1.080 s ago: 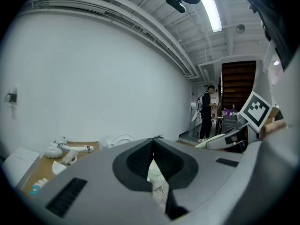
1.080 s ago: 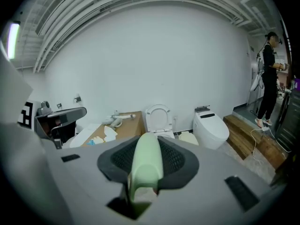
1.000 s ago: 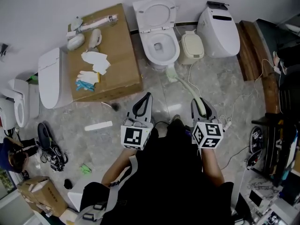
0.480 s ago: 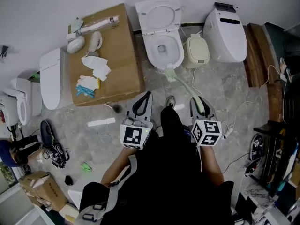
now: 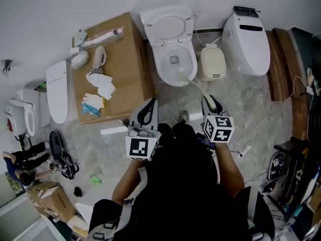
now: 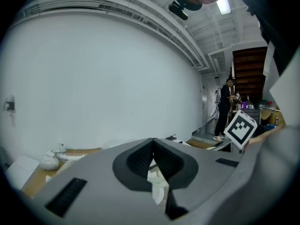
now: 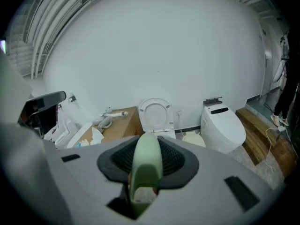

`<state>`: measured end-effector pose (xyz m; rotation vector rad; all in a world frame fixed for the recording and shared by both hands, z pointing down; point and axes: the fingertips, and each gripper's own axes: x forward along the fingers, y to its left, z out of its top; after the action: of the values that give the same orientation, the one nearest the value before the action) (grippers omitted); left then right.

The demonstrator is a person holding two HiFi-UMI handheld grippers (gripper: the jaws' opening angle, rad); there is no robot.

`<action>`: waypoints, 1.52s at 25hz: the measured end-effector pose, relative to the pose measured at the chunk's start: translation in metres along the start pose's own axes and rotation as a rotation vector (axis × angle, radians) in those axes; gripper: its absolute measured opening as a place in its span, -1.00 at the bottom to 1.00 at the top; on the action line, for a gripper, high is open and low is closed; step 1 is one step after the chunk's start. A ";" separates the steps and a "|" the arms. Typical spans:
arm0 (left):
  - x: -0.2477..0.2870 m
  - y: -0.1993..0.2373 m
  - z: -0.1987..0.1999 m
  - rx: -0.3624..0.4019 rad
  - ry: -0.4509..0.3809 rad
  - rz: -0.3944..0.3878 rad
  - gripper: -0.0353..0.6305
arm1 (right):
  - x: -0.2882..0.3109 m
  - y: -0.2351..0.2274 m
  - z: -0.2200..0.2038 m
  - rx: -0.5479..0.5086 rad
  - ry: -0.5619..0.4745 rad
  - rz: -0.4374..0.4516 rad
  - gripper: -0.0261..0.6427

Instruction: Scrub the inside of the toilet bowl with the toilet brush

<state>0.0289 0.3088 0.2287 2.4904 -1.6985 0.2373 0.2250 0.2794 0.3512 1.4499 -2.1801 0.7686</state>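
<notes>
A white toilet (image 5: 174, 59) stands against the wall with its lid up and the bowl open. My right gripper (image 5: 211, 102) is shut on the pale green handle (image 5: 198, 90) of the toilet brush. The handle slants up and left, and the brush head (image 5: 182, 77) lies at the bowl's front rim. In the right gripper view the green handle (image 7: 146, 165) fills the gap between the jaws, with the toilet (image 7: 155, 115) straight ahead. My left gripper (image 5: 148, 106) hovers over the floor left of the bowl, shut and holding nothing. Its jaws meet in the left gripper (image 6: 153, 143) view.
A big cardboard box (image 5: 120, 59) with gloves and white parts on it stands left of the toilet. A small cream lidded bin (image 5: 213, 63) and a second white toilet (image 5: 249, 35) stand to its right. Wooden steps (image 5: 282, 59), cables and shoes (image 5: 59, 154) lie around.
The person has stepped closer to the toilet. Both grippers moved forward, and the brush head went from the floor in front of the bowl up to its front rim.
</notes>
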 end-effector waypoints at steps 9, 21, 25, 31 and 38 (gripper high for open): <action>0.070 0.036 0.000 -0.013 0.030 0.024 -0.87 | 0.108 -0.044 0.005 0.218 0.079 -0.043 -0.56; 0.218 0.131 -0.030 -0.051 0.051 -0.058 -0.87 | 0.321 -0.066 -0.017 0.526 0.182 -0.226 -0.56; 0.254 0.159 -0.060 -0.065 0.117 -0.079 -0.87 | 0.381 -0.062 -0.029 0.614 0.217 -0.257 -0.56; 0.296 0.195 -0.103 -0.098 0.173 -0.091 -0.87 | 0.461 -0.059 -0.057 0.701 0.274 -0.300 -0.56; 0.311 0.209 -0.138 -0.119 0.220 -0.099 -0.87 | 0.515 -0.059 -0.082 0.847 0.280 -0.351 -0.56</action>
<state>-0.0628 -0.0259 0.4261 2.3560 -1.4564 0.3736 0.0897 -0.0468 0.7391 1.8682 -1.3606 1.7473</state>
